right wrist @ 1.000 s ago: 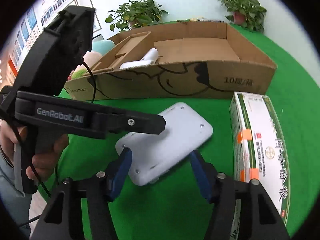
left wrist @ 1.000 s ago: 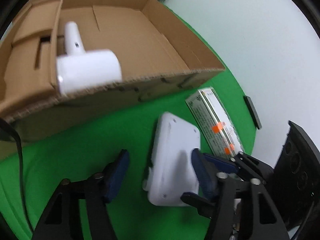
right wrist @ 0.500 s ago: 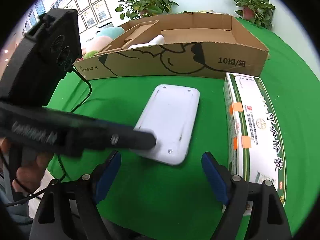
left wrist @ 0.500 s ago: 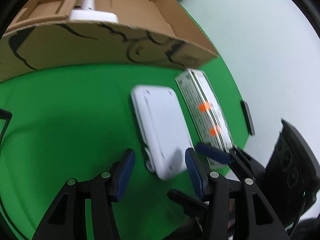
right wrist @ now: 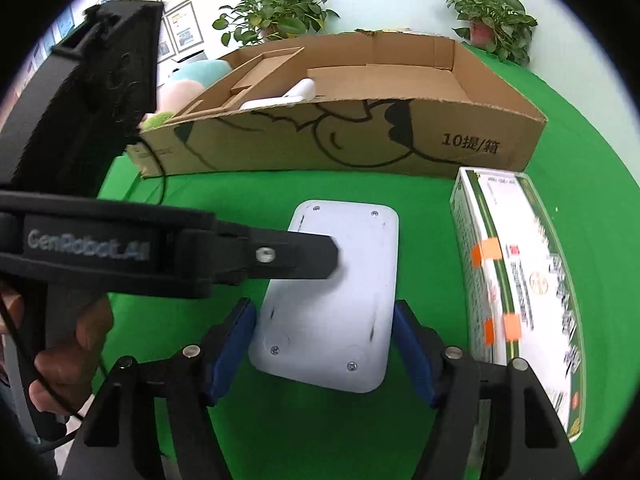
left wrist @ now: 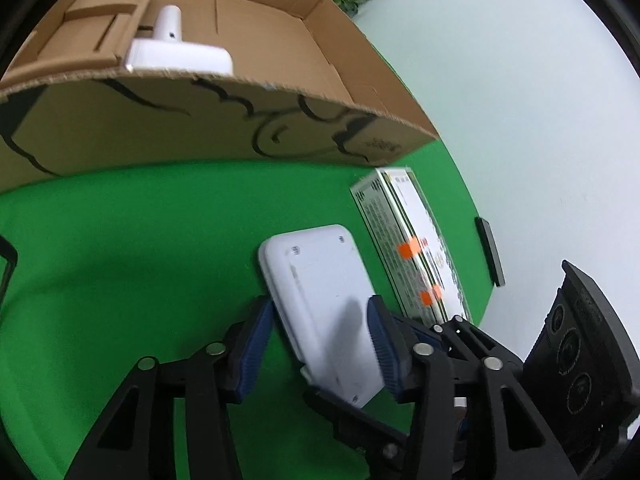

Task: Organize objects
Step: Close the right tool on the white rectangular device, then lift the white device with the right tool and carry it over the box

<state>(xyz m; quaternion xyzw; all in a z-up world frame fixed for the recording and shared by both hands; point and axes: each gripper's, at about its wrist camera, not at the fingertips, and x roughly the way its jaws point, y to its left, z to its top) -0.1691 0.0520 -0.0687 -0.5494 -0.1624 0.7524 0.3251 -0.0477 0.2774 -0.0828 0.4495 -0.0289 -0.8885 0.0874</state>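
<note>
A flat white device (left wrist: 316,280) (right wrist: 340,280) lies on the green cloth (left wrist: 140,240), its screwed underside facing up. My left gripper (left wrist: 319,308) straddles its near end. The jaws are closing, and the blue pads (left wrist: 256,340) stand right at the device's long edges. My right gripper (right wrist: 323,312) straddles the same device from the other side, also closing, with a sliver of room at each pad (right wrist: 234,344). The left gripper's black finger (right wrist: 296,256) reaches over the device in the right wrist view. A hand holds its handle at the lower left.
An open cardboard box (left wrist: 200,128) (right wrist: 360,140) stands behind and holds a white handled appliance (left wrist: 176,56). A green and white carton (left wrist: 408,248) (right wrist: 516,272) lies right of the device. A small black object (left wrist: 490,252) sits at the table's edge. Plants (right wrist: 276,16) and plush toys (right wrist: 188,80) are beyond.
The white device has turned from slanted to lengthwise between the right fingers. The left jaws have narrowed around its end. The right jaws spread wide, then came in again.
</note>
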